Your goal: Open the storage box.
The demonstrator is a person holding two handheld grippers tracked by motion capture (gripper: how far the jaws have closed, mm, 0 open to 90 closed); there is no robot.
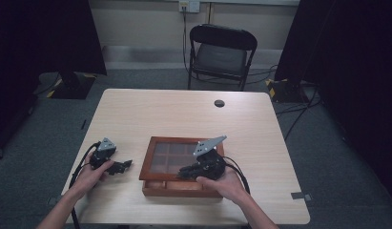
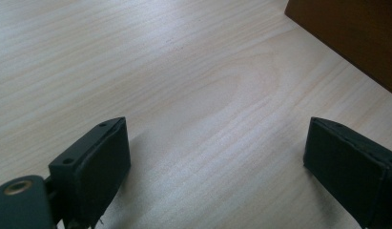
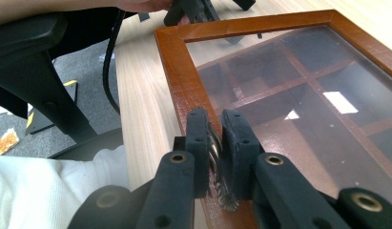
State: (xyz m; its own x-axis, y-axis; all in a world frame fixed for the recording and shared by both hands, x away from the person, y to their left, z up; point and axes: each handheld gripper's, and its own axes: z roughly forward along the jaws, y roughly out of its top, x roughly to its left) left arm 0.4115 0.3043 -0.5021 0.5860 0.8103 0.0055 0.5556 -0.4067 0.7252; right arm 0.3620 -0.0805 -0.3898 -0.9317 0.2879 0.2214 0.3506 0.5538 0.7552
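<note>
A brown wooden box [image 1: 181,140] with a glass lid over several compartments stands at the table's front middle. My right gripper [image 1: 180,172] reaches in from the right over the box's front edge. In the right gripper view the right gripper [image 3: 216,129] is shut on a small ridged metal knob [image 3: 226,202] on the lid frame [image 3: 177,62]. My left gripper [image 1: 127,164] rests on the table left of the box. Its jaws stand open [image 2: 215,143] over bare wood, with the box's corner [image 2: 355,38] ahead to the right.
A black folding chair [image 1: 222,50] stands behind the table. A dark round cable hole [image 1: 219,103] sits in the tabletop at the back. Bare wood [image 1: 150,114] stretches behind and beside the box. Cables trail from both grippers toward the near edge.
</note>
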